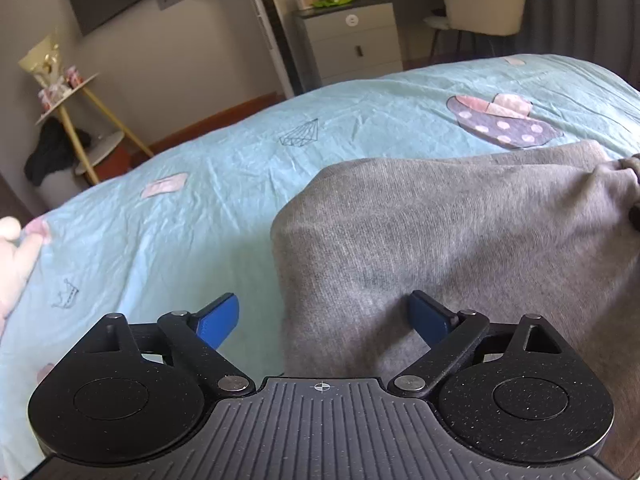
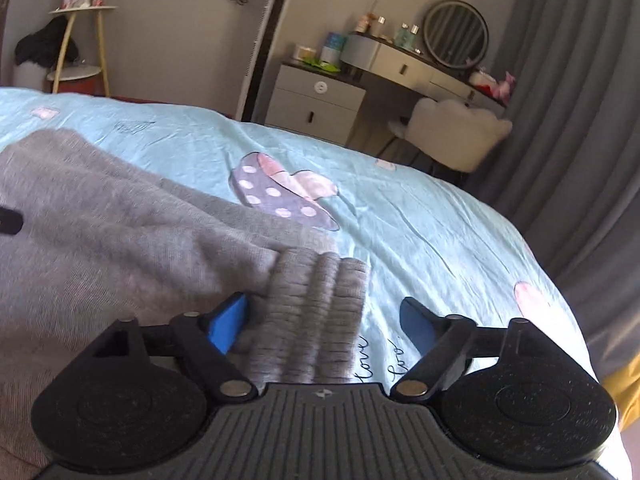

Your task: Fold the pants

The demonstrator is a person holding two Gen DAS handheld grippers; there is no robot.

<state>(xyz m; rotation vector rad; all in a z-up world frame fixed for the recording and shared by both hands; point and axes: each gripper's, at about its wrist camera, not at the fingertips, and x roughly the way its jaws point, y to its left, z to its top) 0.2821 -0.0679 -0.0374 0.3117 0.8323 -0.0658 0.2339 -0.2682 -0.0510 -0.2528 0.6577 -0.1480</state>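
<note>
The grey pants (image 1: 460, 240) lie folded on the light blue bedsheet (image 1: 180, 200). My left gripper (image 1: 324, 320) is open, its blue pads straddling the pants' left folded edge, nothing held. In the right wrist view the pants (image 2: 120, 232) spread to the left, with the ribbed cuff (image 2: 316, 312) lying between the pads. My right gripper (image 2: 324, 320) is open over that cuff. The other gripper's dark tip (image 2: 10, 220) shows at the left edge.
The bed's far edge (image 1: 360, 80) faces a white drawer unit (image 1: 352, 40), a dressing table with round mirror (image 2: 456, 34), a white chair (image 2: 452, 136) and a gold-legged side table (image 1: 68, 120). Grey curtains (image 2: 580, 120) hang at right. A pink plush (image 1: 16, 256) lies at left.
</note>
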